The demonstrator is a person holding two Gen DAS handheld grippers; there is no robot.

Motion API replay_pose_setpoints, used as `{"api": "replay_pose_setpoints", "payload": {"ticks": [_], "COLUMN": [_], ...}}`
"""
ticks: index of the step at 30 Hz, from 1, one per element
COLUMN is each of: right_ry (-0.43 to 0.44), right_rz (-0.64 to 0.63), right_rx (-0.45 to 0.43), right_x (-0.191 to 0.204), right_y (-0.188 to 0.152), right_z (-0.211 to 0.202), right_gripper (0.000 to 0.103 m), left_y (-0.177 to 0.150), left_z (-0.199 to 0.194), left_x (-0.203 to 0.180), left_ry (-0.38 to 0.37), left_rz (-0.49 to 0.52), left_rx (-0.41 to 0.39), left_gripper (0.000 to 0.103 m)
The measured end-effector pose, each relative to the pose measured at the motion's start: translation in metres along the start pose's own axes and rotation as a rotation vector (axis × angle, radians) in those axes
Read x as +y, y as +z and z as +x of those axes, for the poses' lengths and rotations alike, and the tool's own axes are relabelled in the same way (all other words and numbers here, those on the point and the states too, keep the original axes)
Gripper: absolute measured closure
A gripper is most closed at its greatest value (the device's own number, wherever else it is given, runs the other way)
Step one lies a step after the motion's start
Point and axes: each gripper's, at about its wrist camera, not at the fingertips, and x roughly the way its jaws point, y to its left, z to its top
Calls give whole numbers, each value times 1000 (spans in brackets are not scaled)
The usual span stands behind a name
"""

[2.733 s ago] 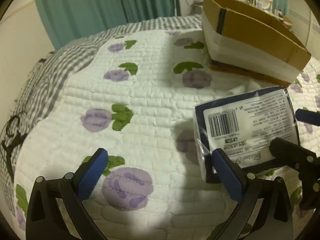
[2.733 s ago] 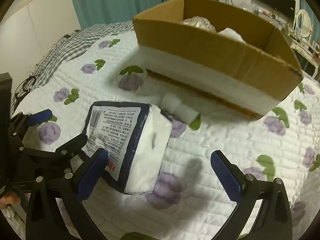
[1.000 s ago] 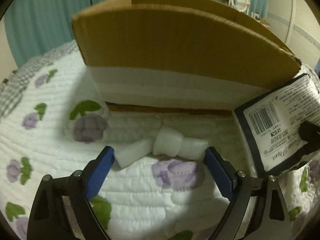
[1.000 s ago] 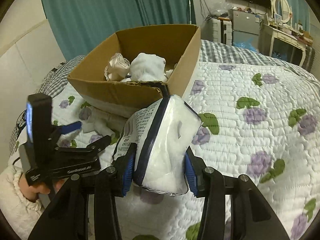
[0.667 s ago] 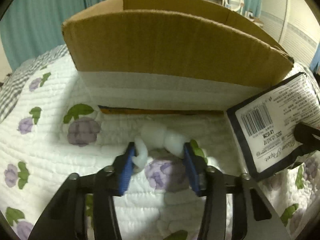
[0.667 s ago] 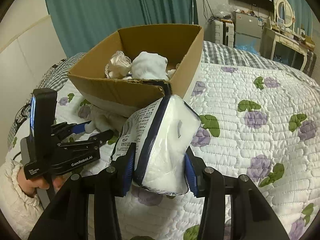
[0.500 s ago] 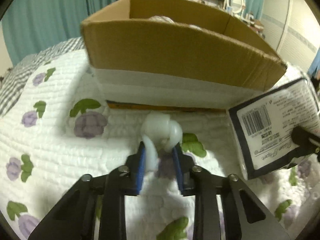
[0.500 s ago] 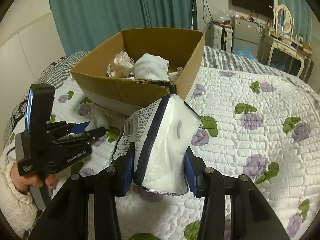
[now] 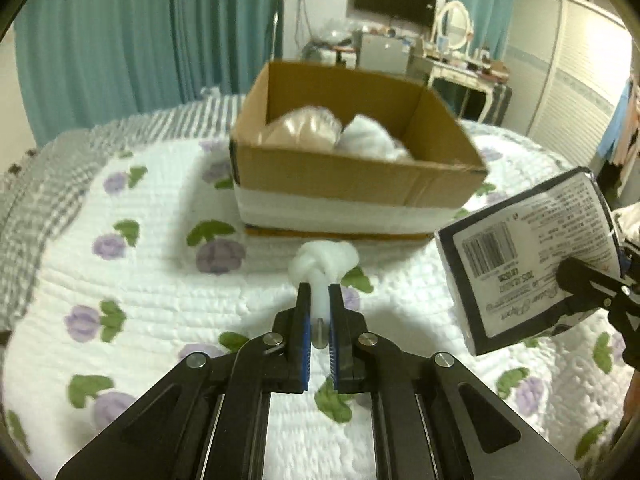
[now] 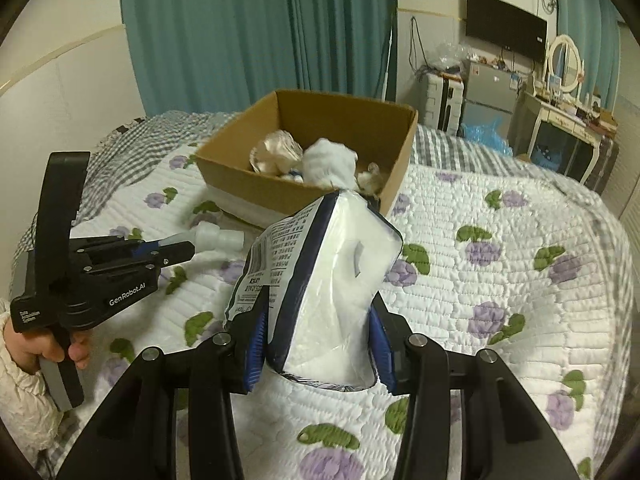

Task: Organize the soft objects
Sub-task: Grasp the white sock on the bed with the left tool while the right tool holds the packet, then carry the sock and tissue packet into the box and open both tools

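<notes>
My left gripper [image 9: 319, 292] is shut on a knotted white soft bundle [image 9: 325, 261] and holds it above the quilt in front of the open cardboard box [image 9: 352, 184]; the gripper [image 10: 176, 249] and bundle [image 10: 218, 237] also show in the right wrist view. My right gripper [image 10: 318, 320] is shut on a tissue pack in dark blue and white plastic [image 10: 320, 280], lifted off the bed; the pack also shows at the right of the left wrist view [image 9: 532, 256]. The box [image 10: 304, 196] holds a beige bundle [image 9: 304, 128] and a white one [image 9: 372, 140].
A white quilt with purple flowers [image 10: 500, 280] covers the bed, with a grey checked cover [image 9: 48, 184] at its far left. Teal curtains [image 10: 248, 32] hang behind. A dresser with a mirror [image 10: 564, 80] and a wall TV stand at the back right.
My left gripper closed on the white bundle beside the box and lifted it up and back. My right gripper rose with the tissue pack, so the box now looks lower and farther.
</notes>
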Motion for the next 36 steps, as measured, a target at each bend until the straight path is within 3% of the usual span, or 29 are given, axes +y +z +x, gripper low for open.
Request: {"api": "replay_pose_setpoints", "payload": {"ticks": [13, 18, 28, 36], "right_ry": [-44, -59, -76, -49], "right_rz": [-38, -46, -32, -1], "right_rx": [-175, -232, -299, -286], "right_x": [22, 22, 6, -16], "right_y": [41, 65, 125, 171], "right_z": [-97, -118, -108, -40], "right_gripper": [59, 59, 59, 59], "left_y": [45, 67, 129, 171], "left_z": [-103, -123, -98, -29], "left_x": [-24, -29, -23, -17], "left_ry": [20, 21, 22, 36], "left_rz": [103, 119, 103, 93], "left_rx": [-209, -269, -309, -280], "left_gripper": [97, 97, 97, 97]}}
